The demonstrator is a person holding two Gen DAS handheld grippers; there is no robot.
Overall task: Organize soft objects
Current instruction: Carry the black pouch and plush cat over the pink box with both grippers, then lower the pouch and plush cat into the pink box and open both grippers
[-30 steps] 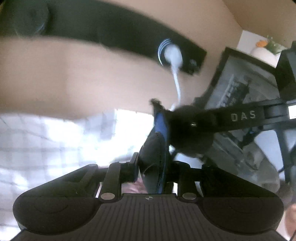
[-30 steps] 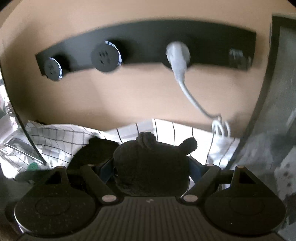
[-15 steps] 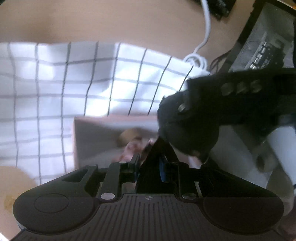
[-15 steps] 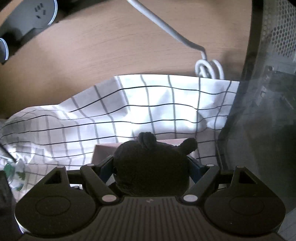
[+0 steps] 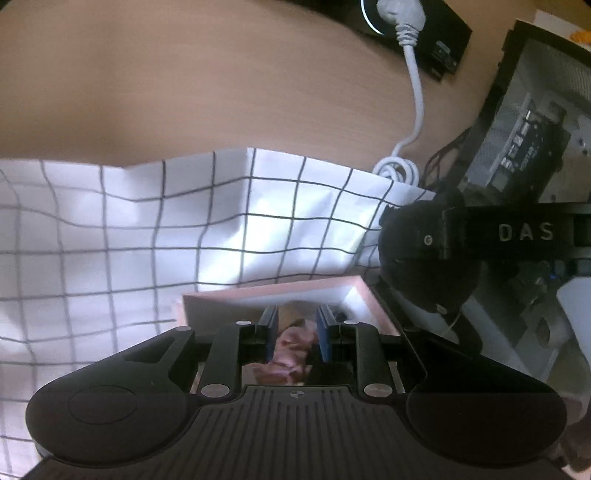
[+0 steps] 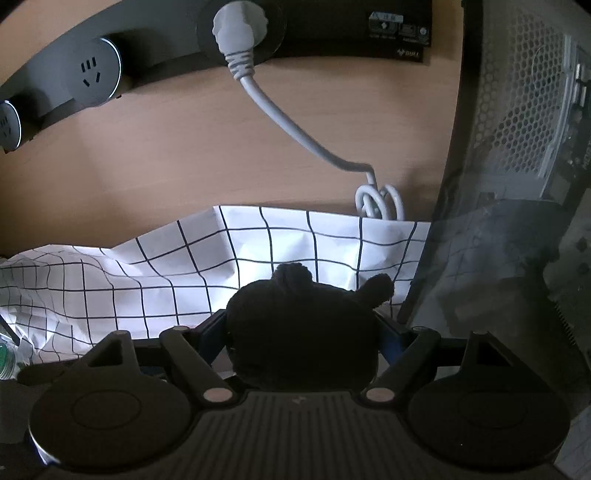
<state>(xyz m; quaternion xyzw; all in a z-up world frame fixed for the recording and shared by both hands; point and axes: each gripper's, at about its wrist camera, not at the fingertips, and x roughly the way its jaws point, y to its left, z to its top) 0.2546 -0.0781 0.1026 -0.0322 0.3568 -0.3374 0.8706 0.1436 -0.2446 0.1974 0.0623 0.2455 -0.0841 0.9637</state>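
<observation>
- Two grippers above the pink box [image 5: 354, 286] on the checked cloth [image 5: 147, 229].
- Right gripper [image 6: 303, 332] clenched on a black plush toy [image 6: 303, 332].
- Left gripper [image 5: 295, 332] over the box's inside, jaws apart, just opened further; nothing between them.

Left wrist view: "DAS" in pale capitals on black bar [image 5: 524, 232]. Power strip label [image 6: 400, 27], right wrist view: print illegible.
</observation>
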